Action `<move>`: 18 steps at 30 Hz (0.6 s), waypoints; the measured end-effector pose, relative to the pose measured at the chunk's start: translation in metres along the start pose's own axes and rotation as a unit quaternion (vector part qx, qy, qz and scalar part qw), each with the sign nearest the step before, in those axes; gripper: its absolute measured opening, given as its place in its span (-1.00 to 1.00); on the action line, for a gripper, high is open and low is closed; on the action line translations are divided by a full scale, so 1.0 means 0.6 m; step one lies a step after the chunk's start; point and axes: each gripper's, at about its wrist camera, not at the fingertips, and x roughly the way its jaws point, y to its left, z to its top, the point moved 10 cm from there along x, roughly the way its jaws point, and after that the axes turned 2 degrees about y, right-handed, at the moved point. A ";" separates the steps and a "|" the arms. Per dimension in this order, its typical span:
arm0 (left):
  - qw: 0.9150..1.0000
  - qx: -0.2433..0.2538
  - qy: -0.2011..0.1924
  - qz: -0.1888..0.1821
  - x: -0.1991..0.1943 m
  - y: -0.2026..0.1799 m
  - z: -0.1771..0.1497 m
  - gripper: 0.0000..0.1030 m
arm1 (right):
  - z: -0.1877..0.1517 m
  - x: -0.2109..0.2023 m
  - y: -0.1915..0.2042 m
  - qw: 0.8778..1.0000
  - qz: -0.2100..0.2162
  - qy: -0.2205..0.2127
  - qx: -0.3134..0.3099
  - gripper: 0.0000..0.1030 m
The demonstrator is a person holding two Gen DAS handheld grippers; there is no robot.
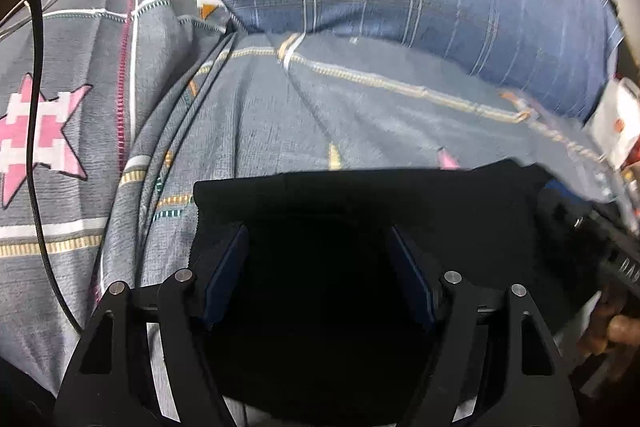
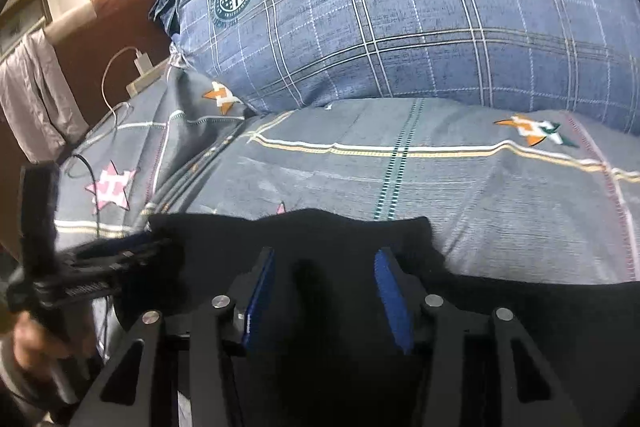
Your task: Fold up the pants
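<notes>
The black pants (image 1: 360, 195) lie on the grey star-print bedsheet (image 1: 280, 107), their far edge running straight across. In the left wrist view my left gripper (image 1: 318, 229) is open, both blue pads apart over the dark cloth. My right gripper (image 1: 600, 247) shows blurred at the right edge, over the pants' right end. In the right wrist view the pants (image 2: 224, 239) fill the lower half. My right gripper (image 2: 324, 255) stands open above them with a low ridge of black cloth between its pads. My left gripper (image 2: 120, 255) is blurred at the pants' left corner, and a hand (image 2: 28, 339) grips its handle.
A big blue plaid pillow (image 2: 400, 7) lies just beyond the pants. A black cable (image 1: 34, 107) and a white charger (image 2: 142, 61) sit at the bed's left side by the brown headboard (image 2: 120, 27). A grey garment (image 2: 32, 99) hangs further left.
</notes>
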 end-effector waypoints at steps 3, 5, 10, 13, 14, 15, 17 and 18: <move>1.000 0.006 -0.003 0.006 0.000 0.002 0.004 0.46 | 0.005 0.025 -0.018 1.000 -0.009 0.008 0.000 -0.13; 1.000 0.002 -0.001 0.004 -0.004 0.005 0.005 0.46 | 0.011 0.026 -0.018 1.000 -0.019 0.014 -0.008 -0.13; 1.000 0.001 0.000 -0.003 -0.019 -0.003 0.004 0.46 | 0.002 0.000 -0.016 0.999 -0.046 0.011 -0.026 -0.12; 1.000 0.006 -0.008 -0.008 -0.030 -0.020 0.005 0.46 | -0.010 -0.032 -0.011 0.999 -0.043 0.000 -0.021 -0.10; 1.000 0.007 -0.010 -0.009 -0.032 -0.024 0.005 0.46 | -0.016 -0.044 -0.009 0.999 -0.044 -0.004 -0.022 -0.10; 1.000 0.008 -0.012 -0.011 -0.034 -0.029 0.005 0.46 | -0.024 -0.053 -0.010 0.998 -0.049 -0.005 -0.025 -0.09; 1.000 0.009 -0.016 -0.014 -0.037 -0.040 0.005 0.46 | -0.041 -0.062 -0.015 0.998 -0.060 0.000 -0.029 -0.08; 1.000 0.010 -0.018 -0.017 -0.039 -0.048 0.004 0.46 | -0.052 -0.067 -0.021 0.997 -0.069 0.004 -0.031 -0.08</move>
